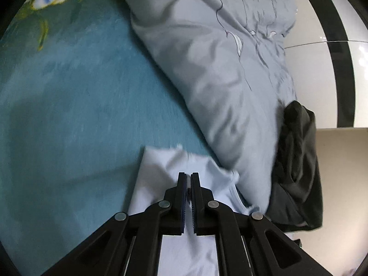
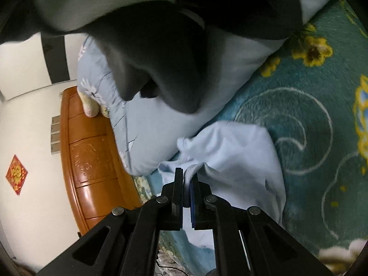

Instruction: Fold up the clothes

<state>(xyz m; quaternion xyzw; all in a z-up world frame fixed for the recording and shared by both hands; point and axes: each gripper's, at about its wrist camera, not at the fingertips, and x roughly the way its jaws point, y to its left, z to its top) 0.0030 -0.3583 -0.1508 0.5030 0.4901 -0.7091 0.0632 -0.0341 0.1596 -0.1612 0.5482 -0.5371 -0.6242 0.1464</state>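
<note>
Pale blue cotton garment (image 1: 161, 174) clamped in left hand-held gripper (image 1: 188, 174); its edge pinched by right hand-held gripper (image 2: 186, 174), above teal floral bedspread (image 2: 310, 138).

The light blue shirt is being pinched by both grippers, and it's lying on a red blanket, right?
Not quite. The blanket is teal, with yellow flowers and pale swirls, not red; the right wrist view shows it best. The rest holds: the left gripper and the right gripper each have their jaws closed on the light blue shirt.
</note>
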